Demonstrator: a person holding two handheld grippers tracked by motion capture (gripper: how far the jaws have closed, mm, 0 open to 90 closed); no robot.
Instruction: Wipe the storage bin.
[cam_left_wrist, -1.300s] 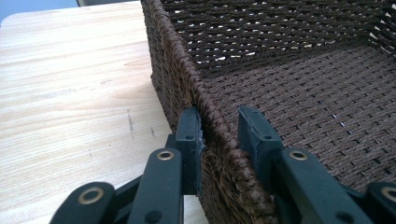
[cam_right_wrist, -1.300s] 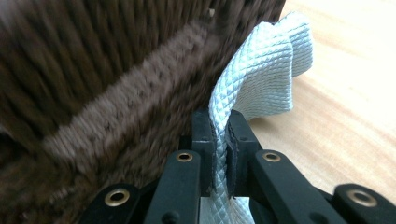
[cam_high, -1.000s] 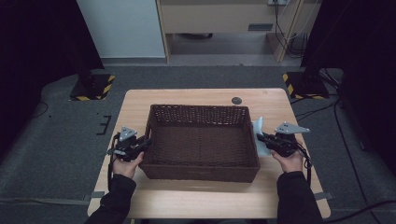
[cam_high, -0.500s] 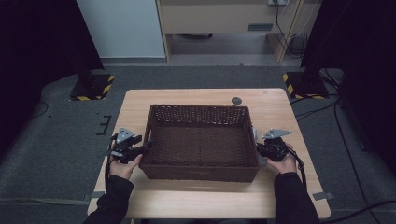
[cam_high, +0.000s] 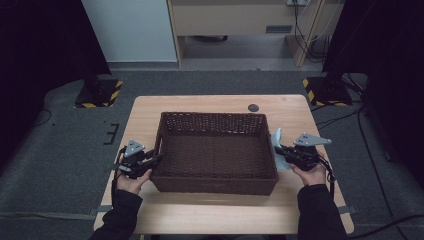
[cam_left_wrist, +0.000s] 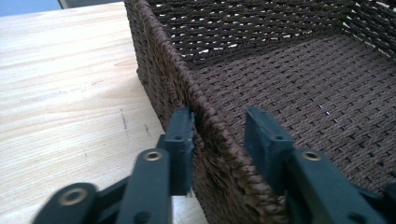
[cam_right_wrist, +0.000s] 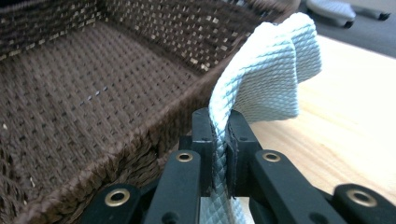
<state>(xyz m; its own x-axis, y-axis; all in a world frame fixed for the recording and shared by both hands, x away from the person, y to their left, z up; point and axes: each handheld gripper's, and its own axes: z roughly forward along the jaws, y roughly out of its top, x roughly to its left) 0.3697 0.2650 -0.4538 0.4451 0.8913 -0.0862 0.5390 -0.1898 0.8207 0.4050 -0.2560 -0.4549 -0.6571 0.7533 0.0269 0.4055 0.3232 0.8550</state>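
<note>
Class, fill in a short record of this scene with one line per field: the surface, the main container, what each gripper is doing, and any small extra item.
surface: wooden table
container: brown woven basket, nothing in it
left gripper: jaws straddle basket's wall, inner jaw apart from it; they have just been closing
right gripper: shut on pale blue cloth, beside basket
extra: dark round object on table's far side

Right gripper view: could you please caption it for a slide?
Right gripper shut on a pale blue cloth beside the brown woven basket.
</note>
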